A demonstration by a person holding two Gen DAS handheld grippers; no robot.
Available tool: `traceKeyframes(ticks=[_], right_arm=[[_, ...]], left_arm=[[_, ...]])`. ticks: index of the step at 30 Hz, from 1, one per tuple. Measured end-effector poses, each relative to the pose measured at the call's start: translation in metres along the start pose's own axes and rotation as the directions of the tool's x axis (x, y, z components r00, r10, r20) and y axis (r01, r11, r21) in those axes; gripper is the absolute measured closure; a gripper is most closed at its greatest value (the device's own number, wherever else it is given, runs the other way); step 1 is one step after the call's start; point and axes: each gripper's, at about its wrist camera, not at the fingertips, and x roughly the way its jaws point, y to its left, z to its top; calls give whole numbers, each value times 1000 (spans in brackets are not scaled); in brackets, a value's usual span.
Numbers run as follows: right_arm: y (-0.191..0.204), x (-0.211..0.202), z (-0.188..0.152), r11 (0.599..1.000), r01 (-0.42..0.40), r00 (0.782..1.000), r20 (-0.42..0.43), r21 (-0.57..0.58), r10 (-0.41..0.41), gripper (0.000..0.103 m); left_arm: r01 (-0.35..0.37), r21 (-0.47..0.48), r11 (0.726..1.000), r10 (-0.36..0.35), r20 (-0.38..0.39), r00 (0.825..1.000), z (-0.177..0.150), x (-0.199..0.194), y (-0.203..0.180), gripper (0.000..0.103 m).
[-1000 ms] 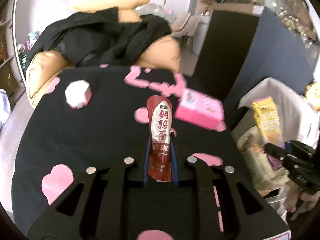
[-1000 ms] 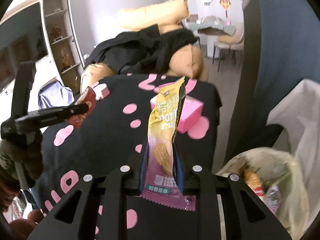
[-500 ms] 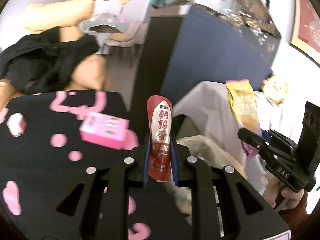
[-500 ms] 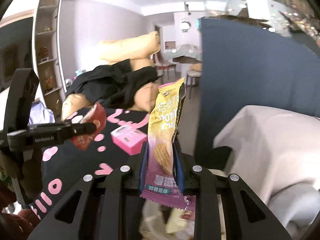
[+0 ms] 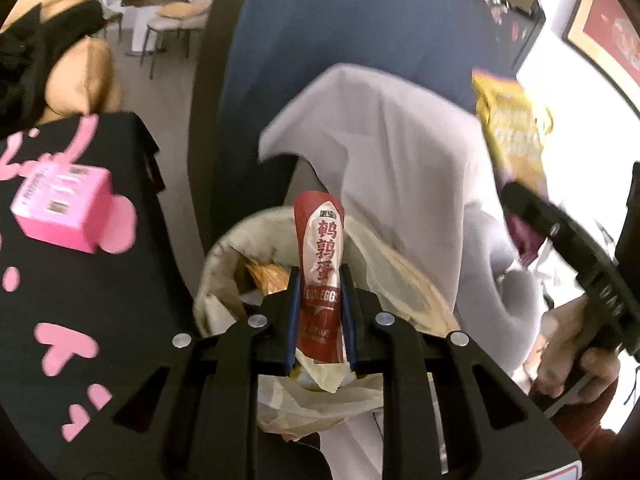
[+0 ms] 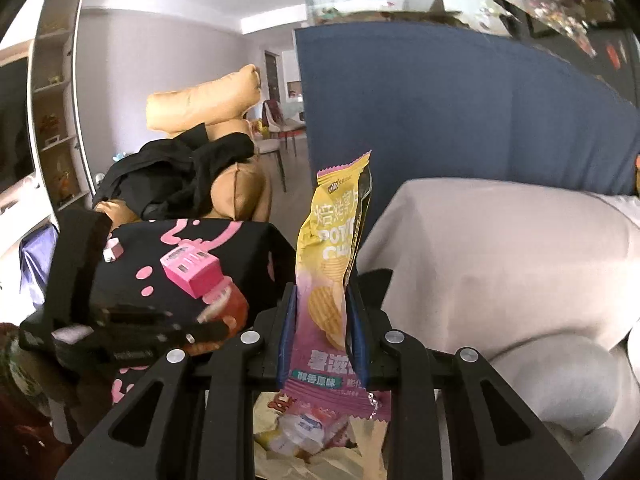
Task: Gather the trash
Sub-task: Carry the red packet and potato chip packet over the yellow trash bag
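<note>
My left gripper (image 5: 319, 280) is shut on a red quail-egg packet (image 5: 320, 256), which stands upright between the pads. It hangs over the open mouth of a trash bag (image 5: 224, 248) that holds wrappers. My right gripper (image 6: 322, 296) is shut on a yellow and pink potato chip bag (image 6: 332, 248), also upright, above trash (image 6: 304, 428) seen below its fingers. In the left wrist view the chip bag (image 5: 512, 124) and the right gripper (image 5: 520, 200) appear at the right, with a hand (image 5: 568, 360) on the handle. The left gripper (image 6: 224, 320) with the red packet (image 6: 228, 304) shows at lower left in the right wrist view.
A black table with pink marks (image 5: 60, 280) lies to the left, with a pink box (image 5: 60, 208) on it. A pale grey cloth (image 5: 400, 168) drapes behind the bag. A dark blue partition (image 6: 440, 120) stands beyond it. A tan sofa with black clothing (image 6: 184, 176) sits further back.
Both grippers swung right, away from the table, carrying their packets. The trash bag has come under the left gripper, and the pink box slid to the left edge of view.
</note>
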Motion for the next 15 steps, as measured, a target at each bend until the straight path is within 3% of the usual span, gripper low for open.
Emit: traceKeyframes(ticks=[3,5,7,11,15], right_arm=[[-3,8,-5,1000,0,1000,-16,10,0,79],[-4,13,-8,1000,-3,1000,-28,18,4,79],[-3,17,-10,1000,-11,999,-36,26,12,79],[-2,22,-15,999,-19,998,-53,31,20,79],[2,35,-22,998,-45,995,-91,54,50,78]], left_arm=[[14,-13,1000,-14,-37,999,-4,21,2,82],[32,-39,999,-34,-47,998,-5,33,6,64],[35,-70,997,-39,-47,998,-3,38,10,56],[-47,-94,995,45,-20,999,-2,26,21,51],[-143,-85,986,147,31,989,-8,-2,27,49]])
